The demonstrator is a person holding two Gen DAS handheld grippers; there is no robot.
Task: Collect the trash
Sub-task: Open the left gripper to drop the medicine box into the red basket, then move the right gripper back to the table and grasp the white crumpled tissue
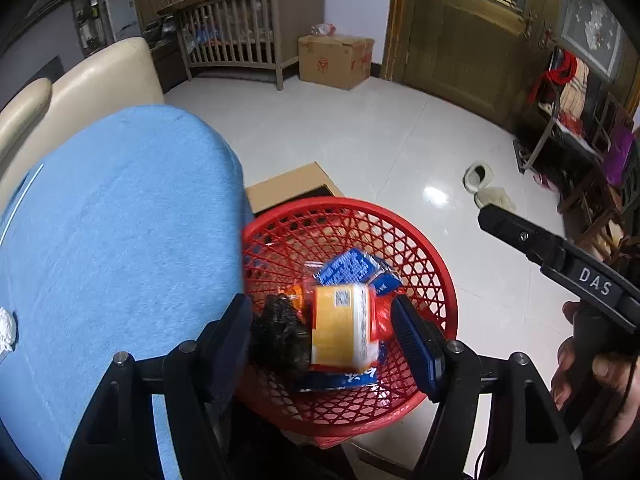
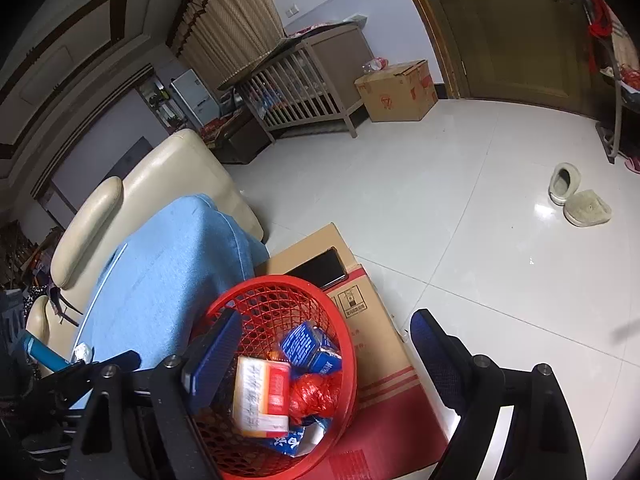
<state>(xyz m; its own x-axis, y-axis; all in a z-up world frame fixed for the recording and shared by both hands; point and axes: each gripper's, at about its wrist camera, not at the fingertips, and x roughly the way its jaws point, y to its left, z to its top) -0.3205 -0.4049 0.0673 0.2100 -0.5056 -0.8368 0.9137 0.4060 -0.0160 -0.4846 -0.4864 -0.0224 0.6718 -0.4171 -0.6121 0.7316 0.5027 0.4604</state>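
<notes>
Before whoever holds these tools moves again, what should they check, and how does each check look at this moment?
1. Left hand-held gripper open and holding nothing: ok; its fingers spread above the red basket.
2. Right hand-held gripper open and holding nothing: ok.
3. Trash lies inside the basket: ok; the orange-and-white box, blue packets and a dark clump lie within its rim.
4. Trash left to collect: not ok; a crumpled white scrap sits on the blue cloth.
5. Basket steady on the cardboard box: cannot tell.
</notes>
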